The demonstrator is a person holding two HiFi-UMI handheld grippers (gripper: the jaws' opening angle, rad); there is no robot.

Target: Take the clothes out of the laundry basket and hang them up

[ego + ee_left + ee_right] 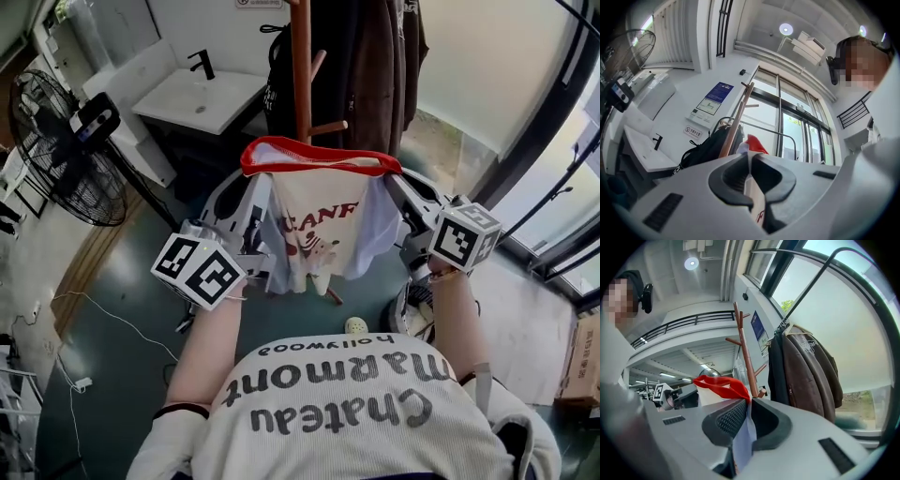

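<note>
Before coat stand (301,75): T-shirt (319,230) spread.
Left tongs (751,157): clamping its shoulder.
Right tongs (749,405): likewise clamped.
Handling: light, limp; grip shoulders.

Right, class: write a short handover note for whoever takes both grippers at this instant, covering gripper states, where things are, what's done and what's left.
Left gripper: shut on the shirt, near the collar.
Right gripper: shut on the shirt's other side.
Shirt: white with a red collar, spread between the grippers, in front of the rack, where coats hang.
Done: shirt lifted; basket not in view.
Left: hang it on the rack.
</note>
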